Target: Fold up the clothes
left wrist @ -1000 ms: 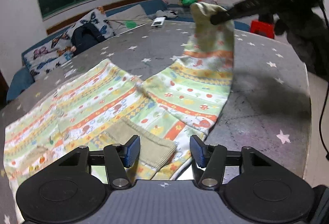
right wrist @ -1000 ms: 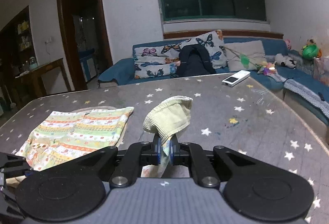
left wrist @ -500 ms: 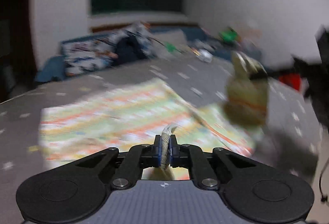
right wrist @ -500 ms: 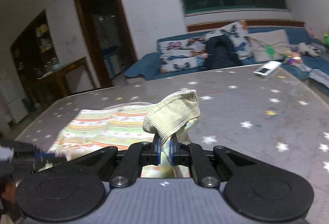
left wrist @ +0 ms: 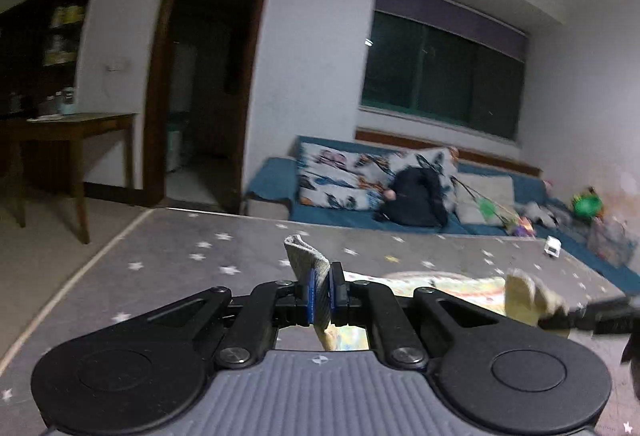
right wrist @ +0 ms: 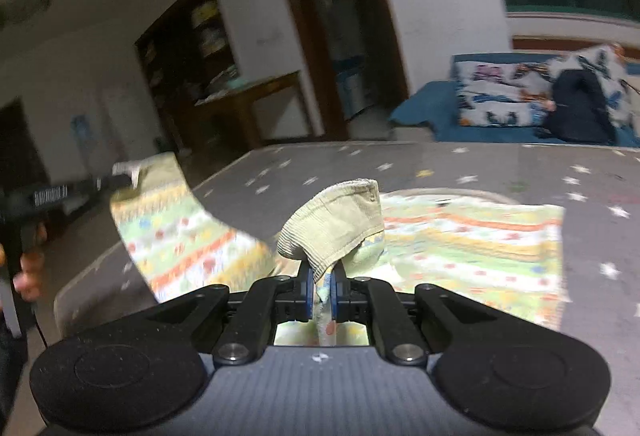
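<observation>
Tongs [left wrist: 320, 294] [right wrist: 319, 290] level, clamping trouser cuffs [right wrist: 336, 222]

Dim, motion-blurred, fisheye-warped edges.

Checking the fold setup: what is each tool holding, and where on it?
Both hold the striped, printed child's trousers: the left tool pinches one ribbed leg cuff, the right tool the other ribbed cuff.

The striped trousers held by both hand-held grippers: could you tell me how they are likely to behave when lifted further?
Probably floppy: the trousers sag in a curve between the left hand-held gripper and the table. Likely light, since the ribbed cuff pinched in the right hand-held gripper lifts the whole leg. Unlikely to slip, as both jaws look clamped shut on cloth.
</observation>
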A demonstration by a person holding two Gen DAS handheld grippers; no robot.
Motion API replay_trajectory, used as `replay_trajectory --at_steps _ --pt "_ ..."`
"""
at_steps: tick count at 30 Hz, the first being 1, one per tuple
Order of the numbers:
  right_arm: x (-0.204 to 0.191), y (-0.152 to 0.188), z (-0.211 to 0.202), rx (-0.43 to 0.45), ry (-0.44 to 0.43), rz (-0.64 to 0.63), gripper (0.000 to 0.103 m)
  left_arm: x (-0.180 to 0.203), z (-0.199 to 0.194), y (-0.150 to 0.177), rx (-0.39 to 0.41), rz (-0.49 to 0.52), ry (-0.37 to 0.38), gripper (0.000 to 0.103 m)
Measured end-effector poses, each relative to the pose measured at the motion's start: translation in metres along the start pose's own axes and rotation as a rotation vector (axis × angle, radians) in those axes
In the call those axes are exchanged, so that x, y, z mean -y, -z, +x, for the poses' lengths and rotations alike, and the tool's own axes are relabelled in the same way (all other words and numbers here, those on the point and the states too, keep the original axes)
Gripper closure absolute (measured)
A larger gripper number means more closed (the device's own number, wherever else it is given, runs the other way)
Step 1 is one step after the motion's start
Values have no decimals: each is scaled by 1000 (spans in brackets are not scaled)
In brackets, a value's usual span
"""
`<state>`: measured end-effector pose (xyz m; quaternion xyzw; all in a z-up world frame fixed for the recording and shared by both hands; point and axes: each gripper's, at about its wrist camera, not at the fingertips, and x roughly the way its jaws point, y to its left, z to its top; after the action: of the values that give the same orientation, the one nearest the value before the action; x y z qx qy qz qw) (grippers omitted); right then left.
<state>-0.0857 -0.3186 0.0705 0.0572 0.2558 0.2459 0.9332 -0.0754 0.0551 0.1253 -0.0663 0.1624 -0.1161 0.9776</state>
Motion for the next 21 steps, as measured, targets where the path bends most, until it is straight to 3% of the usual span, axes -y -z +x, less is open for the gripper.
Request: replay_trajectory --at_steps 6,10,13,17,21 --pt "-33 19 43 -104 -33 -78 95 -22 0 -5 12 -43 -40 96" --pt "-37 33 64 -184 -67 -90 79 -27 1 -10 21 -60 -36 96" --pt "-39 40 62 -198 -83 -104 75 -23 0 -12 26 -58 -16 96" --pt "-27 37 40 -177 -120 -63 53 -9 -3 -14 40 -43 18 95" --pt "-11 37 12 -162 -95 -68 53 13 0 -24 45 -33 92 96"
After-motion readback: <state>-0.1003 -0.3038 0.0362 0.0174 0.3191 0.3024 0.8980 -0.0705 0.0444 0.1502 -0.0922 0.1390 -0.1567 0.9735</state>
